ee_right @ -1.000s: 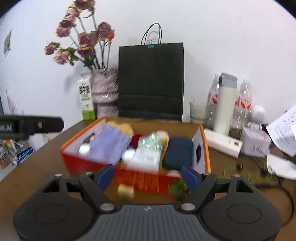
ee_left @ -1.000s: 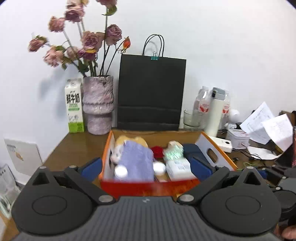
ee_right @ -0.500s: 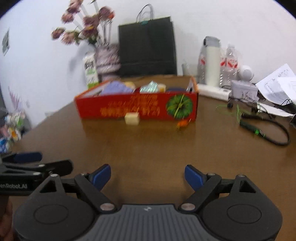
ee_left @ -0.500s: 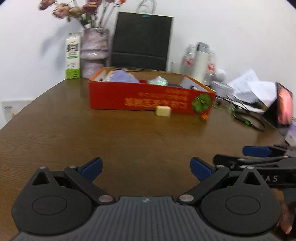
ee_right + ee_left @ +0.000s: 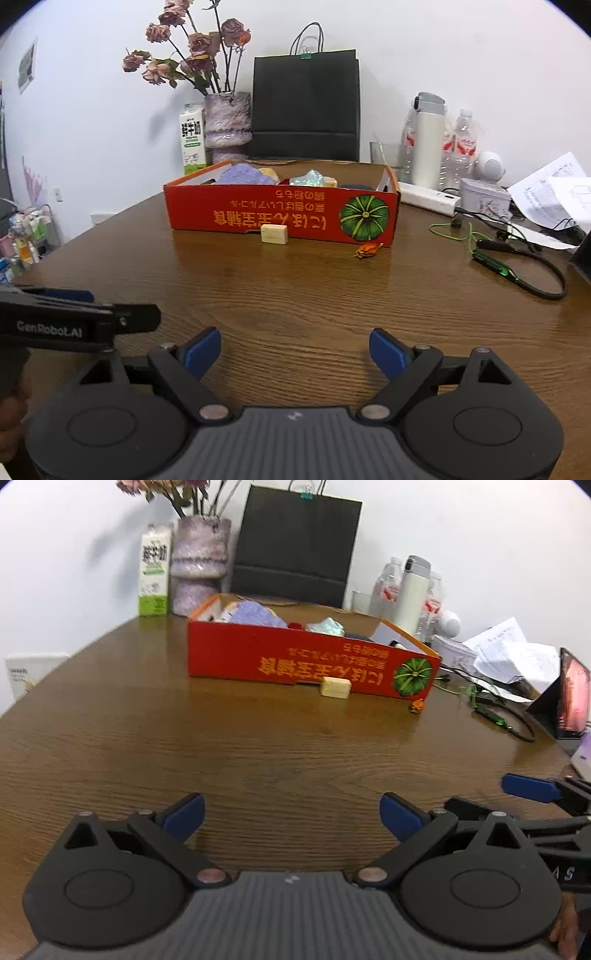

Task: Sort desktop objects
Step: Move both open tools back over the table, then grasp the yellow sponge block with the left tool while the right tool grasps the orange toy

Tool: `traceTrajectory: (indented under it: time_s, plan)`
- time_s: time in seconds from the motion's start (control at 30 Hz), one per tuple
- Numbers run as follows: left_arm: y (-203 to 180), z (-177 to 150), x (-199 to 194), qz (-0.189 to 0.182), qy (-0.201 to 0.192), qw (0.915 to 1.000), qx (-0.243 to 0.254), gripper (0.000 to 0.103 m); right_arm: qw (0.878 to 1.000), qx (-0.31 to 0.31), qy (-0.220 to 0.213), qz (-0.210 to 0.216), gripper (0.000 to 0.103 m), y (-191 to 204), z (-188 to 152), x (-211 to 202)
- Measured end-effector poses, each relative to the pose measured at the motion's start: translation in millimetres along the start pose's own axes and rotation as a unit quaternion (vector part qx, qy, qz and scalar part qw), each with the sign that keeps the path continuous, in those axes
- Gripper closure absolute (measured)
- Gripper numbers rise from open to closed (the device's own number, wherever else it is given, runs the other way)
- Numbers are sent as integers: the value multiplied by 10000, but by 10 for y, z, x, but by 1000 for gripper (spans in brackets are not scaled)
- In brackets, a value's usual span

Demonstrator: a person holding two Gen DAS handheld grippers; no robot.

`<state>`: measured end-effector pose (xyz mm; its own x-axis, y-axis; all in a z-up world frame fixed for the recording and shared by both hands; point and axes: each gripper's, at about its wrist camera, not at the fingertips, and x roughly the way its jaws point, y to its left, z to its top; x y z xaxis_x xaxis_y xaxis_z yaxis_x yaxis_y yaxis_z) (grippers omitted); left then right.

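1. The left gripper (image 5: pixel 291 814) hangs low over the bare brown table (image 5: pixel 258 746), its blue-padded jaws spread wide with nothing between them.
2. The right gripper (image 5: pixel 294 349) sits just beside it at the same low height, jaws also spread wide and empty.
3. Well ahead of both stands the red cardboard box (image 5: pixel 280 216), its long side facing the cameras, long axis running left to right, printed text upside down and a green pumpkin picture at its right end.
4. Inside the box lie a purple cloth bundle (image 5: pixel 242 174), a shiny greenish packet (image 5: pixel 308 178) and other small things that are hard to make out.
5. A small cream block (image 5: pixel 274 234) rests on the table touching the box's front wall, its long axis parallel to that wall.
6. A tiny orange object (image 5: pixel 368 249) lies on the table just off the box's front right corner, too small to identify.
7. Behind the box stand a milk carton (image 5: pixel 192 144), a vase of dried roses (image 5: pixel 227 120) and a black paper bag (image 5: pixel 306 105).
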<state>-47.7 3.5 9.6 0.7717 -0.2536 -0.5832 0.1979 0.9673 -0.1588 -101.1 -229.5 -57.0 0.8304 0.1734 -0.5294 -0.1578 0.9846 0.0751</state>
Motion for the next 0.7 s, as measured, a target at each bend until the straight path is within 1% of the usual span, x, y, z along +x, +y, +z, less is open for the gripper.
traceTrajectory:
  time_s: [0.07, 0.13, 0.2, 0.23, 0.27, 0.33, 0.4, 0.43, 0.47, 0.5, 0.53, 0.6, 0.67, 0.7]
  plan:
    - [8, 68, 56, -127, -17, 9999, 37, 0, 9998, 160, -11, 100, 16, -117, 65, 69]
    - [-25, 197, 182, -73, -103, 9997, 195, 0, 9998, 119, 149, -98, 16, -214, 181, 224]
    - [-79, 337, 345, 35, -189, 9992, 353, 0, 9995, 48, 135, -266, 17, -317, 326, 386]
    - [-115, 434, 471, 19, -175, 9990, 400, 0, 9994, 51, 173, -291, 17, -374, 402, 483]
    - [-139, 514, 580, -51, -130, 9991, 390, 2, 9992, 116, 226, -323, 19, -442, 482, 595]
    - [-190, 650, 823, -321, -5, 9990, 312, 6, 9988, 248, 293, -296, 21, -561, 611, 817]
    - [-235, 727, 1026, -267, 78, 9994, 202, 17, 9986, 290, 354, -266, 34, -636, 702, 1029]
    - [-251, 770, 1132, -219, 115, 9996, 166, 21, 9984, 314, 389, -267, 36, -663, 732, 1120]
    - [-255, 809, 1229, -183, 156, 9996, 126, 30, 9983, 299, 421, -286, 38, -672, 759, 1210]
    - [-260, 843, 1309, -161, 176, 9997, 99, 38, 9980, 251, 456, -351, 42, -675, 776, 1296]
    - [-263, 874, 1377, -153, 201, 9997, 77, 42, 9977, 227, 508, -398, 44, -680, 782, 1364]
    - [-289, 915, 1456, -141, 192, 9996, 136, 42, 9974, 174, 498, -490, 49, -684, 796, 1420]
    - [-298, 946, 1503, -286, 181, 9994, 114, 42, 9974, 234, 522, -444, 51, -697, 818, 1455]
    - [-307, 953, 1522, -326, 175, 9992, 124, 44, 9973, 203, 520, -471, 57, -688, 826, 1473]
